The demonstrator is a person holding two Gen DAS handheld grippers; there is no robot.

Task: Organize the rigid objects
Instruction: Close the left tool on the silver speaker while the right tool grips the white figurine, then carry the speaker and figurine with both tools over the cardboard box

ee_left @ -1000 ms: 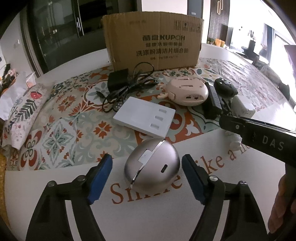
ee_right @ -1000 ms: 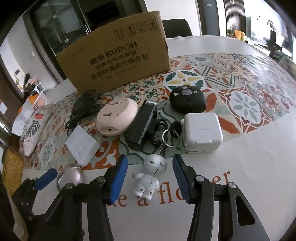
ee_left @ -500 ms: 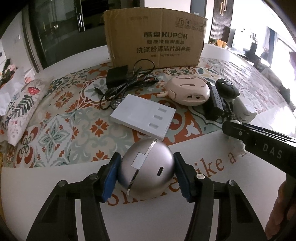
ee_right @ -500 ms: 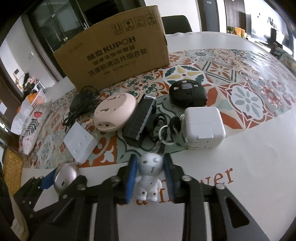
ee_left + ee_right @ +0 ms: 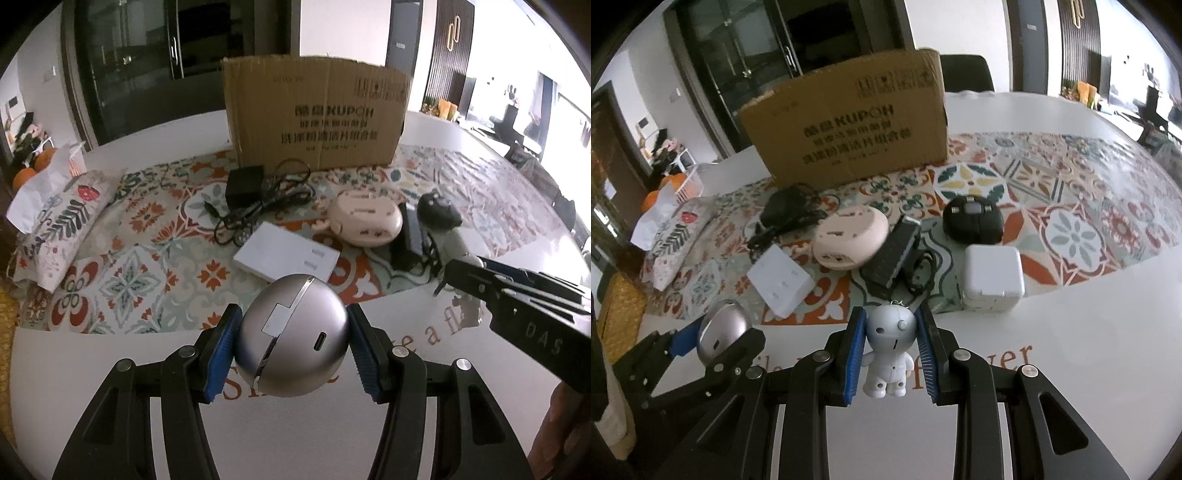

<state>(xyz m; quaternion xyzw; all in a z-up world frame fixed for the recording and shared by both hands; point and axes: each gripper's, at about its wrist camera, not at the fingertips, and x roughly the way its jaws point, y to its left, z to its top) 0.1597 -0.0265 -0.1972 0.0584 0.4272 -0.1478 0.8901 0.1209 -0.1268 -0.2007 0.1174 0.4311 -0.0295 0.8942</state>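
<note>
My left gripper (image 5: 291,347) is shut on a silver dome-shaped device (image 5: 291,334) and holds it above the white table; it also shows in the right wrist view (image 5: 722,330). My right gripper (image 5: 892,354) is shut on a small white robot figure (image 5: 890,350) with a keyring chain, lifted off the table. The brown cardboard box (image 5: 849,125) stands upright at the back; it also shows in the left wrist view (image 5: 317,114).
On the patterned mat (image 5: 1071,229) lie a white flat box (image 5: 781,282), a pink round device (image 5: 851,236), a black bar (image 5: 894,254), a black round gadget (image 5: 973,219), a white cube charger (image 5: 993,278) and a black adapter with cable (image 5: 247,188). A floral pouch (image 5: 62,229) lies at the left.
Both grippers closed on their objects, the silver dome and the robot figure, and lifted them off the table.
</note>
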